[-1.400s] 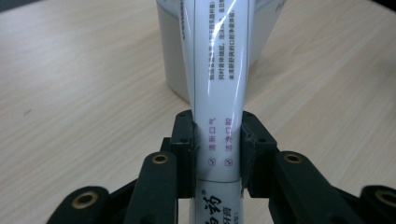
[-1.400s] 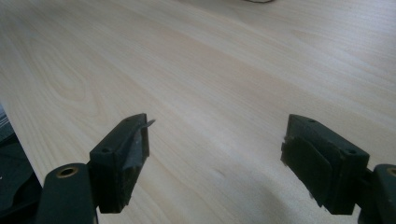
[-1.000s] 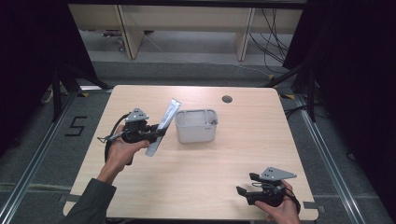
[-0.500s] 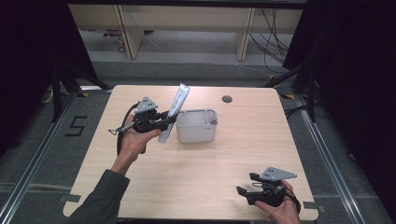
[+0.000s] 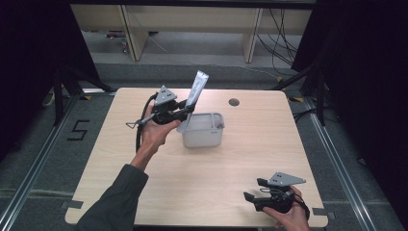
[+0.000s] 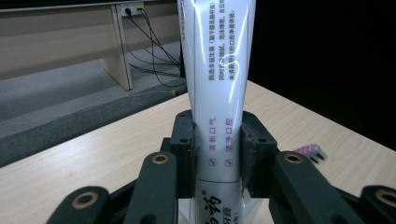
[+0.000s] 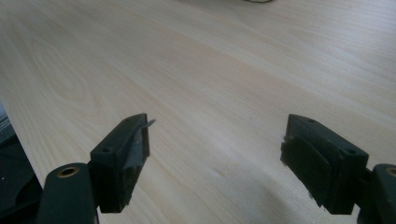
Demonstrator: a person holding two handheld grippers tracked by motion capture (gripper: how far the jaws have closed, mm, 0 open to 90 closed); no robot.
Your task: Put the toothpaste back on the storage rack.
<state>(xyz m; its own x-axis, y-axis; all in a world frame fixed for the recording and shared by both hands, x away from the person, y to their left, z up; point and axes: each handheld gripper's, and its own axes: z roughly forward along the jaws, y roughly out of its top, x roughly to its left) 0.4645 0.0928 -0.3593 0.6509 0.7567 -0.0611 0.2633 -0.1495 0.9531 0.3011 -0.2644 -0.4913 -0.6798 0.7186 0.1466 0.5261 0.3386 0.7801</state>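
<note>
Left gripper (image 5: 185, 111), raised above the desk (image 5: 231, 159) toward its far edge, clamps a white tube (image 5: 196, 89) tilted upward, just beside the grey bin (image 5: 203, 137). Right gripper (image 5: 252, 190), near the desk's near right corner, jaws apart, nothing between them.

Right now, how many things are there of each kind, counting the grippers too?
Grippers: 2, the left gripper and the right gripper
White tubes: 1, the tube
Grey bins: 1, the bin
Total: 4
</note>
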